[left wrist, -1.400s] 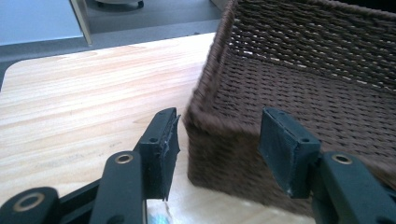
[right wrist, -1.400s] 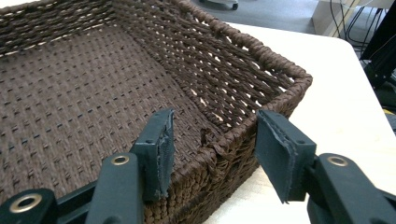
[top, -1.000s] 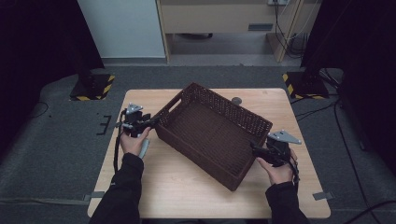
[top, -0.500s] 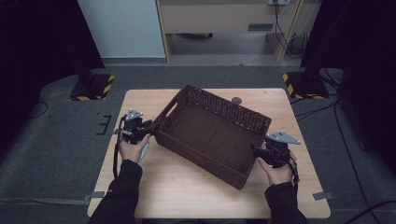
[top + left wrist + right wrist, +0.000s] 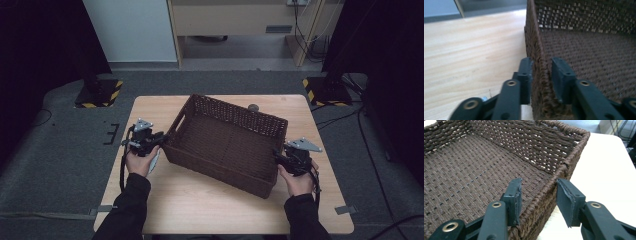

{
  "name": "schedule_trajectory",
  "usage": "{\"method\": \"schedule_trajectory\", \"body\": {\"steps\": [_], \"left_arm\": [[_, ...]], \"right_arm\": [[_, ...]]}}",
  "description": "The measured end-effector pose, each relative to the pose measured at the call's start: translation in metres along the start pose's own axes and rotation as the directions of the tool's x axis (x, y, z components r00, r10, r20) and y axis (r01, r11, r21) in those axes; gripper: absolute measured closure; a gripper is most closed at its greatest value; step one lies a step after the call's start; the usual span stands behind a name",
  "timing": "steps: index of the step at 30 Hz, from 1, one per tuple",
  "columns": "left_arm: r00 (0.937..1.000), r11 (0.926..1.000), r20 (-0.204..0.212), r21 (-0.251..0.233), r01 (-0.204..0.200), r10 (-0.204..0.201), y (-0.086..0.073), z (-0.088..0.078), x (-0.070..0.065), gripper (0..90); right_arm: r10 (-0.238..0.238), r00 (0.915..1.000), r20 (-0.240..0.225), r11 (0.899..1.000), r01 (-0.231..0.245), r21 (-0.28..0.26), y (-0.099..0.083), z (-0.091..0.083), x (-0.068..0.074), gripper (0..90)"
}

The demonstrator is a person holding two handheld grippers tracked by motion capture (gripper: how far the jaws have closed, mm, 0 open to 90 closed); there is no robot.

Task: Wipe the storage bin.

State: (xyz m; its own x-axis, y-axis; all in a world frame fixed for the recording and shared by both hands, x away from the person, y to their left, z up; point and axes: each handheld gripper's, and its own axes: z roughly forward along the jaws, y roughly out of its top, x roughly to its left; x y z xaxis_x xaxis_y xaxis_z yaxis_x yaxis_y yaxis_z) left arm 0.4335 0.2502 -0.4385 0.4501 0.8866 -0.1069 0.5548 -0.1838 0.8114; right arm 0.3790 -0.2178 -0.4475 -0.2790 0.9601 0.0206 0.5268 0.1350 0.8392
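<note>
A dark brown woven basket (image 5: 235, 111) lies at an angle on the wooden table (image 5: 200, 210), with nothing inside. My left gripper (image 5: 162, 140) straddles its left end wall. In the left gripper view the jaws (image 5: 541, 72) have just been closing, and both pads sit against the wall (image 5: 537, 50). My right gripper (image 5: 276, 156) straddles the right end wall. Its jaws (image 5: 537, 195) have also been closing. There the rim (image 5: 544, 192) runs between the pads, and a strip of table shows beside the outer pad (image 5: 565, 200).
A small round grey object (image 5: 253, 107) lies on the table behind the basket. Yellow-and-black striped stand bases (image 5: 97, 95) (image 5: 325, 92) rest on the floor beyond the far corners. Bare tabletop lies in front of the basket.
The left hand has shifted in toward the basket's left end. Both grippers' jaws have narrowed around the end walls. The basket has stayed in place.
</note>
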Motion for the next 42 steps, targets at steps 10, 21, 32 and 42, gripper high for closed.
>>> {"method": "schedule_trajectory", "body": {"steps": [10,21,32,42], "left_arm": [[0.9999,0.9999,0.0,0.01,-0.012,0.012,-0.011,-0.013,-0.015,77.0],[0.9991,1.0,0.043,-0.003,-0.006,0.006,-0.008,-0.012,-0.014,70.9],[0.9998,0.9999,0.017,0.006,-0.013,0.012,-0.016,-0.022,-0.027,74.8],[0.9991,0.9991,0.003,0.004,-0.042,0.042,-0.027,-0.038,-0.043,72.4]], "right_arm": [[-0.007,0.9987,-0.05,1.0,0.007,0.012,-0.003,-0.012,0.003,49.6],[-0.031,0.9993,-0.022,0.998,0.032,0.046,-0.003,0.0,-0.003,64.8],[0.002,0.9992,-0.041,1.0,-0.002,0.011,-0.001,-0.005,-0.009,55.4],[0.012,0.9986,-0.052,0.999,-0.01,0.033,-0.003,-0.011,-0.013,69.9]]}}
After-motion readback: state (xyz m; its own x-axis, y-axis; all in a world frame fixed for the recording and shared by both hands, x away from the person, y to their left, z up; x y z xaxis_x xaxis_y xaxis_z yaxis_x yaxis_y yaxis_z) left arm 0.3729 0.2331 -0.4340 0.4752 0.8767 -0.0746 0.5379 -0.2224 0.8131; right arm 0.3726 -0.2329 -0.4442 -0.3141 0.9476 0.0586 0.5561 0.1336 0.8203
